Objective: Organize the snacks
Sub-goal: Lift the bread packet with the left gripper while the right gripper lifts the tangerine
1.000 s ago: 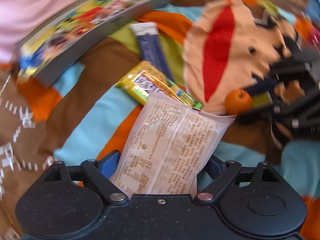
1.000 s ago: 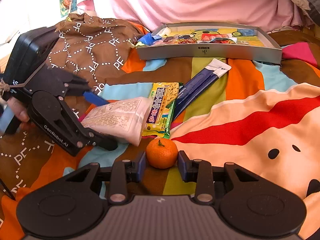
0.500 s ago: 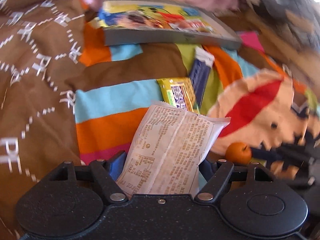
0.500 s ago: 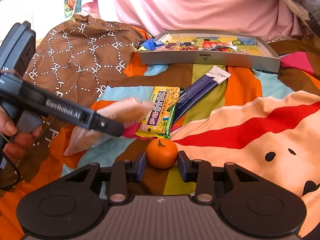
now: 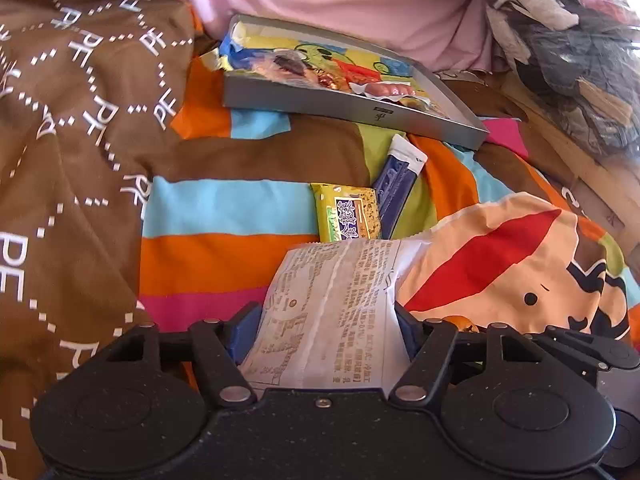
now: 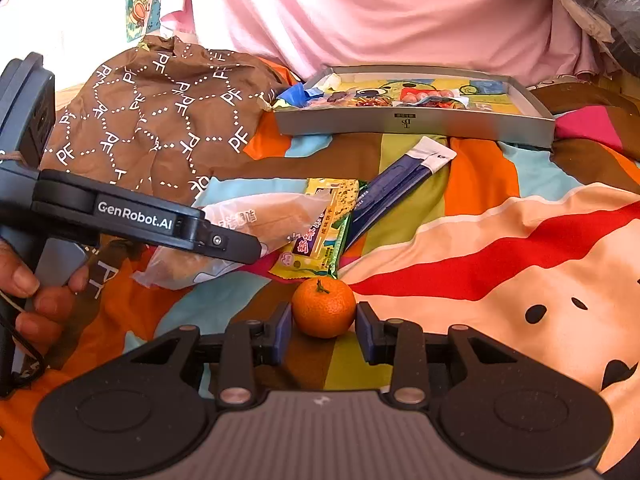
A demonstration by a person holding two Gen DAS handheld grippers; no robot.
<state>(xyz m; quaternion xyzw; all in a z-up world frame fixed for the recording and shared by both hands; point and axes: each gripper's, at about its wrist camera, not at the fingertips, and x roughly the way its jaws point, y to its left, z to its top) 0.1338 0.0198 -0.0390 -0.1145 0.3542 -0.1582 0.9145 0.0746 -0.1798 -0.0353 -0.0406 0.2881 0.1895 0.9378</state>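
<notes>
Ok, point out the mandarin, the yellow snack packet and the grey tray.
mandarin (image 6: pixel 323 309), right wrist view, middle of the orange peel.
yellow snack packet (image 5: pixel 347 217), left wrist view, centre of its printed face.
grey tray (image 6: pixel 416 125), right wrist view, near side wall.

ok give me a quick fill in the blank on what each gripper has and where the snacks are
1. The left gripper is shut on a white ____.
2. The tangerine sits between the ____ gripper's fingers.
3. The grey tray lies ____ the blue stick pack.

Missing: packet; right; beyond
</notes>
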